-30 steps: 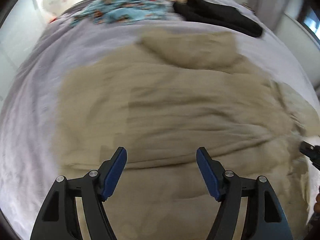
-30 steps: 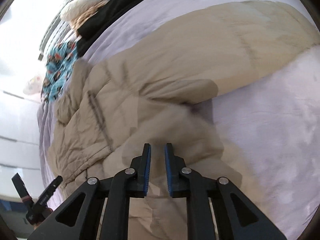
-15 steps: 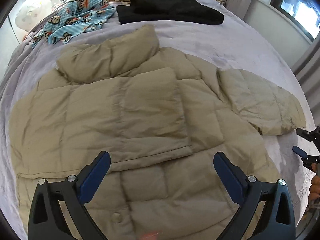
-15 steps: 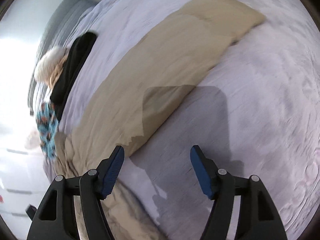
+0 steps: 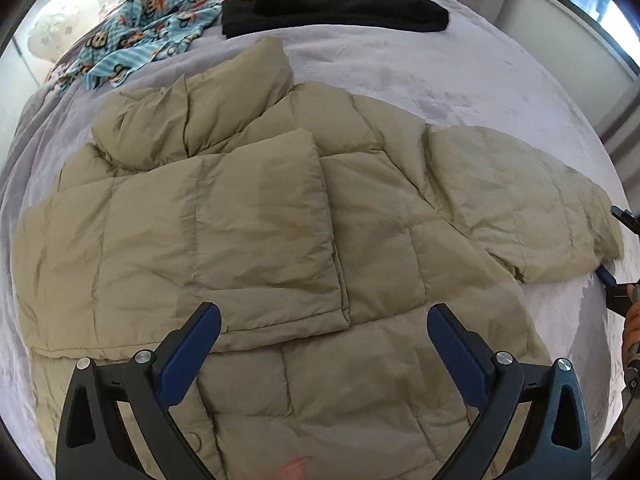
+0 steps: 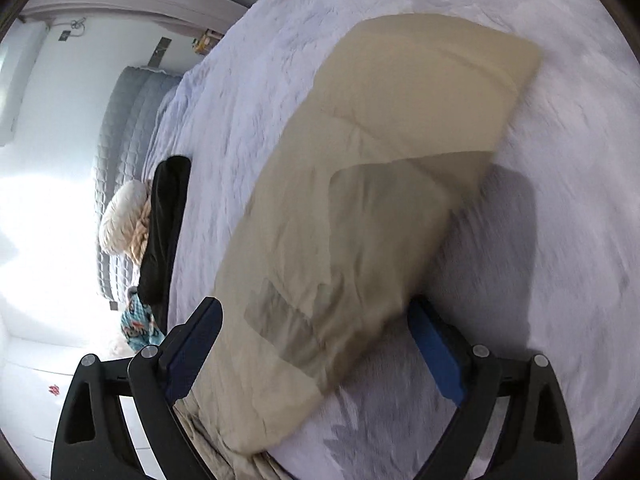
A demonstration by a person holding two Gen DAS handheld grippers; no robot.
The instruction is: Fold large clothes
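Tan puffer jacket [image 5: 280,216] spread on lilac bed [image 5: 420,68], one sleeve folded across, left tool [image 5: 323,354] held wide apart above it, right tool [image 6: 316,344] opening, the other sleeve [image 6: 360,216] lying unpinched between its pads.

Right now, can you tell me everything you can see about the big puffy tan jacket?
The jacket is tan, quilted in puffy squares, and looks like thin shiny cloth. It lies spread flat on the purple blanket. Its collar stands bunched at the far end. One sleeve is folded over the body; the other sleeve lies stretched out sideways. A snap shows near the hem. The right gripper is opening, its fingers either side of the outstretched sleeve.
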